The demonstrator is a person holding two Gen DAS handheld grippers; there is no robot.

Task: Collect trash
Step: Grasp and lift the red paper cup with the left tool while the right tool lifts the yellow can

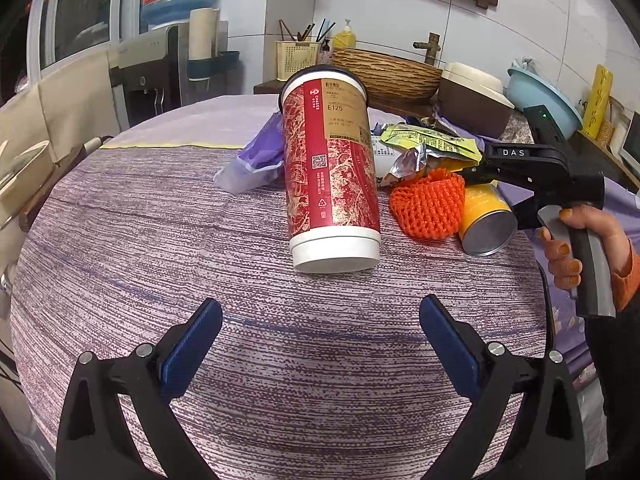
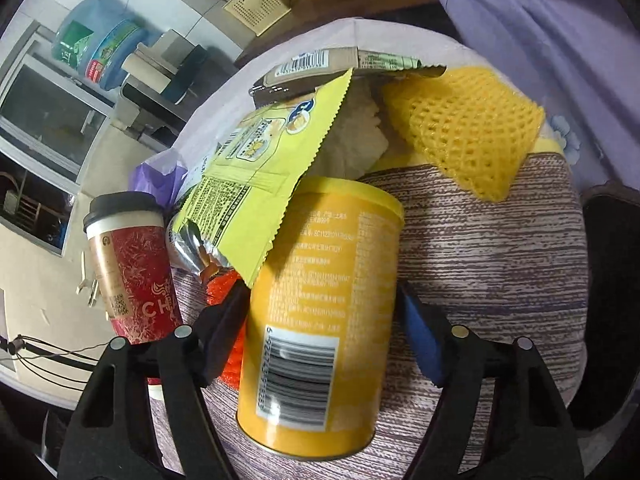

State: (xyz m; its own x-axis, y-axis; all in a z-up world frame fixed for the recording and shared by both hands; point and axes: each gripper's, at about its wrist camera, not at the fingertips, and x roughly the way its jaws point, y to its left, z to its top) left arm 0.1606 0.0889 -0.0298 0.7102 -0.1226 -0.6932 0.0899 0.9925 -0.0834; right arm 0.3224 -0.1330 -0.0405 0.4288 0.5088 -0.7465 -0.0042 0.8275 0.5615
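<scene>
Left wrist view: my left gripper (image 1: 320, 320) hangs over the striped purple tablecloth (image 1: 160, 240) with its blue pads spread wide and nothing between them. At twelve o'clock from it stands the red-and-gold paper cup (image 1: 330, 168), upright with a black lid, apart from my fingers. The trash heap lies at about two o'clock: an orange foam fruit net (image 1: 426, 208), a yellow can (image 1: 486, 220) lying on its side, a yellow-green snack wrapper (image 1: 432, 140), and a purple plastic bag (image 1: 256, 156) at eleven o'clock behind the cup. My right hand (image 1: 572, 244) grips the handle of the right gripper (image 1: 472, 174), whose tips reach in over the can and net.

In the right wrist view that gripper (image 2: 324, 320) straddles the yellow can (image 2: 320, 320), one finger on each flank. The left finger seems to touch the can wall; a sliver of cloth shows beside the right pad, so I cannot tell whether it pinches yet. A yellow foam net (image 2: 468, 136) rests at one o'clock, the wrapper (image 2: 256, 184) drapes over the can's far end at eleven, and the cup (image 2: 132, 264) stands at nine.
</scene>
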